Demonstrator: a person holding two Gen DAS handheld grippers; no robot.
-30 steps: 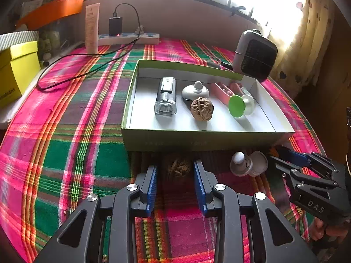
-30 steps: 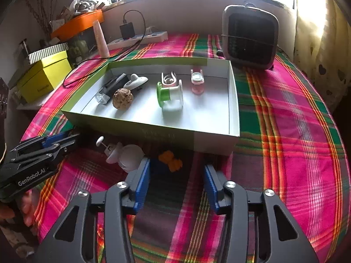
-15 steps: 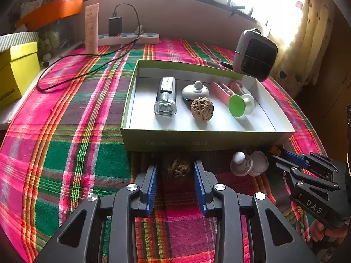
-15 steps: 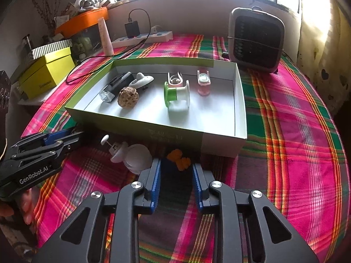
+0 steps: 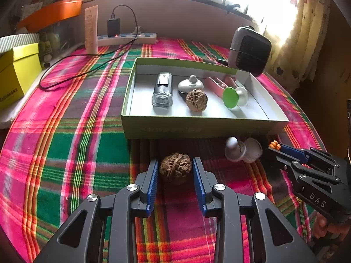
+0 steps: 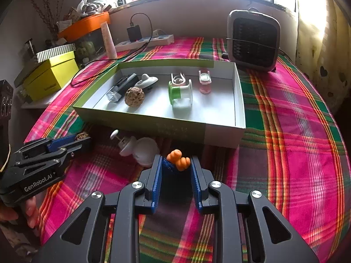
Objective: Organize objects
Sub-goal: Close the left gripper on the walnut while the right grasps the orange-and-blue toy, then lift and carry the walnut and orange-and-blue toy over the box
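Observation:
A brown walnut point(image 5: 175, 171) lies on the plaid cloth just in front of the green box point(image 5: 197, 129), and my left gripper point(image 5: 175, 164) is shut on it, both blue pads against its sides. To its right, my right gripper point(image 6: 177, 163) is shut on a small orange knobbly piece point(image 6: 178, 159) at its fingertips. Between the two grippers lies a white bulb-shaped object point(image 5: 242, 152) on its side. The box holds a second walnut point(image 5: 196, 100), a clear-and-black case point(image 5: 162, 92), a white knobbed piece point(image 5: 190, 84), pink clips point(image 5: 216, 86) and a green-and-white spool point(image 5: 232, 96).
A dark fan heater point(image 6: 253, 40) stands behind the box's far right corner. At the back lie a power strip point(image 5: 127, 38) with a black cable trailing over the cloth, and a cream tube point(image 5: 91, 29). A yellow box point(image 5: 15, 74) sits off the table's left edge.
The right gripper's jaws closed from wide apart onto the orange piece. The left gripper kept still on the walnut.

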